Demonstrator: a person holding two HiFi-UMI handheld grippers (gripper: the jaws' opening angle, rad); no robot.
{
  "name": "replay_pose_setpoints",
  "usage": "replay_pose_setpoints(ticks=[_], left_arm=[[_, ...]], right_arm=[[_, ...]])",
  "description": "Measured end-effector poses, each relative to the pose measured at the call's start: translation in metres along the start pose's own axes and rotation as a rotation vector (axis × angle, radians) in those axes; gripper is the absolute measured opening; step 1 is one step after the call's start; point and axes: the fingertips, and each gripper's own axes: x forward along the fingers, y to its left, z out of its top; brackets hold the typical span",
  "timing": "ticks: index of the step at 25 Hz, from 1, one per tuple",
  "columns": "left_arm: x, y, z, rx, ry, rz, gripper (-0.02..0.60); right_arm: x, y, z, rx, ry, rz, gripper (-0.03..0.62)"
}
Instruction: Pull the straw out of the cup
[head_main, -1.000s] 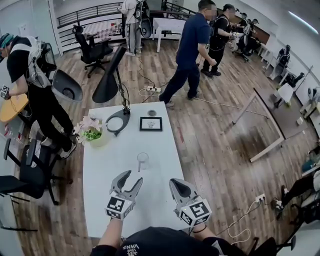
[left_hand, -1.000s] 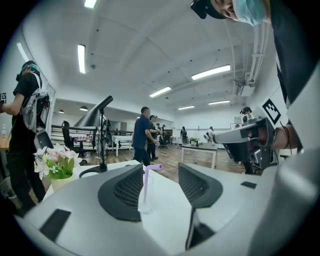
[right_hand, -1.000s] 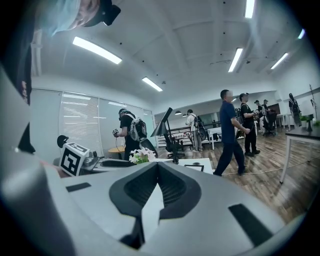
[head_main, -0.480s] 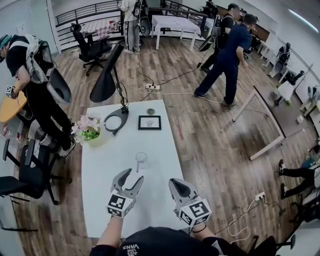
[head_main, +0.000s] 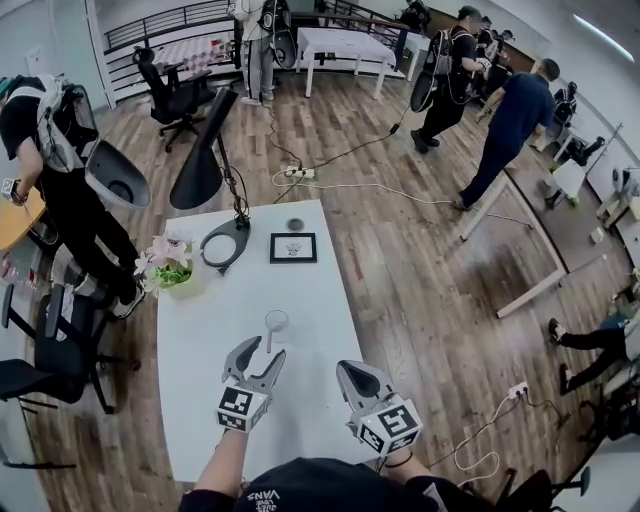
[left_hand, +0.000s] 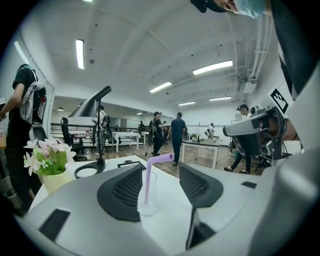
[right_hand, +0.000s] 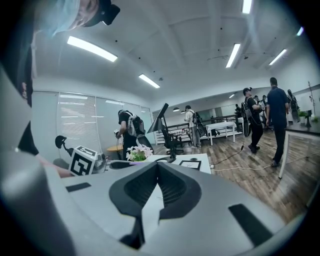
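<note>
A clear cup (head_main: 277, 325) stands on the white table (head_main: 215, 330), and a purple bent straw (left_hand: 149, 177) rises out of it. In the left gripper view the cup (left_hand: 147, 199) sits just beyond my jaws and a little left of centre. My left gripper (head_main: 261, 352) is open, its tips short of the cup, and nothing lies between the fingers (left_hand: 125, 192). Beside it, nearer the table's right edge, my right gripper (head_main: 354, 370) is shut and empty. In its own view the right gripper (right_hand: 157, 165) shows both jaws meeting.
A pot of flowers (head_main: 166, 268) stands at the table's left edge. Farther back are a black lamp (head_main: 206, 170) with a ring base (head_main: 222, 245), a framed picture (head_main: 293, 247) and a small dark disc (head_main: 294, 224). Office chairs and a person stand left; others walk behind.
My left gripper has edged forward and slightly down toward the cup, its jaws a touch wider. The right gripper has stayed put. A person in blue has walked to the far right.
</note>
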Motion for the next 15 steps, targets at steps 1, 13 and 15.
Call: replay_pose_setpoints(ticks=[1, 13, 15], left_arm=[[0.002, 0.002, -0.001, -0.004, 0.003, 0.004, 0.219], [0.03, 0.012, -0.007, 0.006, 0.035, 0.005, 0.219], [0.032, 0.015, -0.008, 0.007, 0.038, 0.012, 0.219]], right_arm=[[0.0, -0.002, 0.0, 0.001, 0.002, -0.002, 0.017], [0.0, -0.02, -0.003, 0.009, 0.017, -0.03, 0.017], [0.002, -0.021, -0.004, 0.01, 0.021, -0.032, 0.017]])
